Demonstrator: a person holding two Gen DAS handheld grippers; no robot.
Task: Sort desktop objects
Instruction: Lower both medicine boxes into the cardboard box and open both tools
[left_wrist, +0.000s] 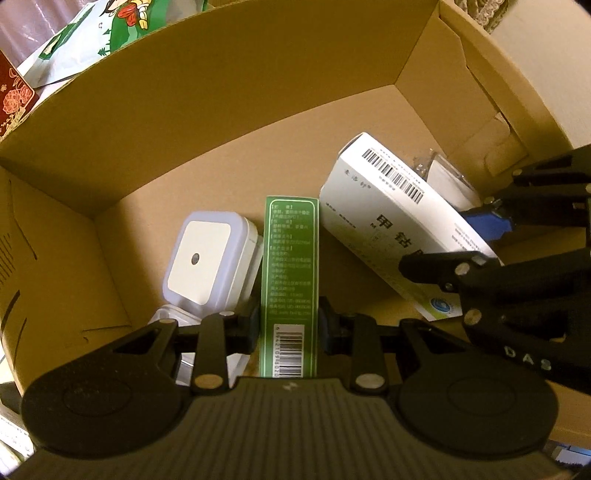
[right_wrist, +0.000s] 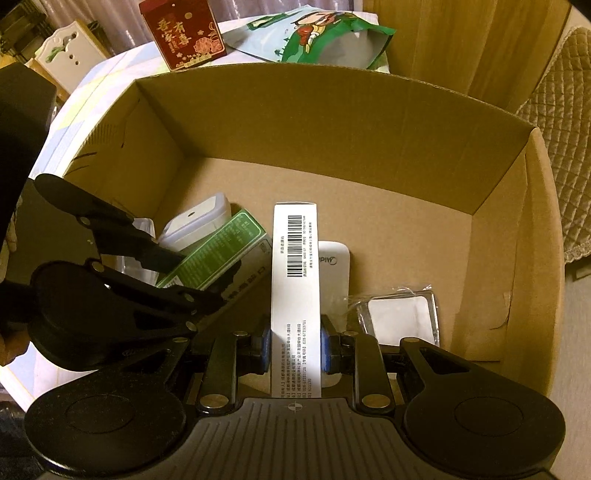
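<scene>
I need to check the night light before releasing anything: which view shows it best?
The left wrist view: the white night light faces the camera, its square front and sensor dot clear, beside the green box. The right wrist view shows it smaller, at an angle, partly behind the left gripper.

The cardboard box (right_wrist: 498, 229) floor lies bare at its far side — items crowd the near half.

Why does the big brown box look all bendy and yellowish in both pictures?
Left wrist view: the fisheye lens curves the cardboard box walls; warm dim light tints them yellow, though the green box print stays fairly sharp. Right wrist view: same bending at the edges, dark corners, and the white box glares bright.
</scene>
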